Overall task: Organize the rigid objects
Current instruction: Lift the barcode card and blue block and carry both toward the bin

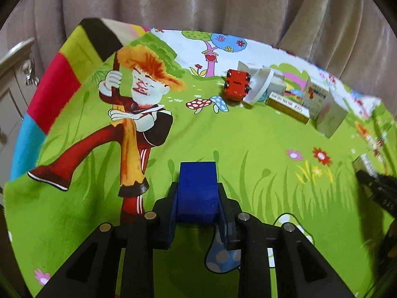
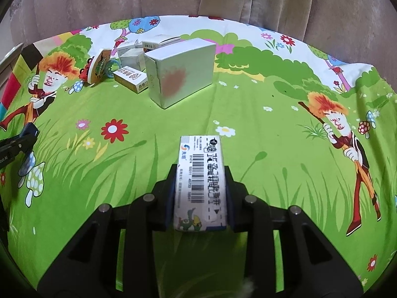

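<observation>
Left tool [image 1: 197, 193] clamped on a solid blue rectangular block [image 1: 197, 186], fingers pressing its two sides, block held above the green cartoon-printed cloth [image 1: 235, 134] covering the table. Right tool [image 2: 200, 186] clamped on a narrow white cardboard box with a barcode and printed lettering [image 2: 200, 178], box lying lengthwise between the fingers and poking out past the tips, likewise over the cloth.

Toward the far edge of the table, a cluster of things close together: a small red toy car [image 1: 237, 84] tipped so its underside and black wheels face the left camera, touching a round white lid-like disc [image 1: 259, 87] leaning tilted against it. Just beside these, a low white-and-gold carton [image 2: 130, 79] lying flat, several small white boxes [image 2: 131, 58] behind it, and a larger plain white box with a faint reddish blot [image 2: 181, 72] standing nearest the right camera. Beige curtain [image 1: 198, 0] hanging behind the table. Each tool visible at the edge of the other's view, well apart.
</observation>
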`<state>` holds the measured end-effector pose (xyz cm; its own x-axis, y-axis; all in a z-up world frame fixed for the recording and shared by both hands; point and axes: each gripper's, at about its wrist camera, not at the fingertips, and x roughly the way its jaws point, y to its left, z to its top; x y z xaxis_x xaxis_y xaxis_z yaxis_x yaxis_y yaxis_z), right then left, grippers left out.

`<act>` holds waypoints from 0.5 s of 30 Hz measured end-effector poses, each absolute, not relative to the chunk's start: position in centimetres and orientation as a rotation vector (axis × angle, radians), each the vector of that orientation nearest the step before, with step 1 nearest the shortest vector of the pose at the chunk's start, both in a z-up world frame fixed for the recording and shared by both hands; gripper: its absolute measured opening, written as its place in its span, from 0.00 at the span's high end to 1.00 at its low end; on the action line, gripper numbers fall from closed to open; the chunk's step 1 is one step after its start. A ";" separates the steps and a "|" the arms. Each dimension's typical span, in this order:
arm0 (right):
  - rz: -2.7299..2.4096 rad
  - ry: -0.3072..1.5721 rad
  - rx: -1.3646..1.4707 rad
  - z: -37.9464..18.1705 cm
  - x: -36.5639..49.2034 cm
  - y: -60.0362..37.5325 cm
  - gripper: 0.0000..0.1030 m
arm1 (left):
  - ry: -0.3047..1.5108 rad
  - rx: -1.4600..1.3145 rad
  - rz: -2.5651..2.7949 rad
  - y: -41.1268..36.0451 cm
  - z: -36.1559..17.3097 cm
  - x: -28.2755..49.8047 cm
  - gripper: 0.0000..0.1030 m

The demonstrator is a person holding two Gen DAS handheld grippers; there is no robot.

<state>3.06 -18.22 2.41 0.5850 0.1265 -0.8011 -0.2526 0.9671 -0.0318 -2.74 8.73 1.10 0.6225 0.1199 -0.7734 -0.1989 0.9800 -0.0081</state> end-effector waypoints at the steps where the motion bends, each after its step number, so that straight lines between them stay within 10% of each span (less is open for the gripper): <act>1: 0.218 0.920 -0.149 2.4 3.1 -18.1 0.64 | 0.882 -0.090 0.185 8.6 1.1 -2.7 0.72; 15: 0.419 0.939 -0.171 3.4 -3.5 -9.2 0.64 | 0.848 -0.123 0.171 7.7 2.9 -8.9 0.72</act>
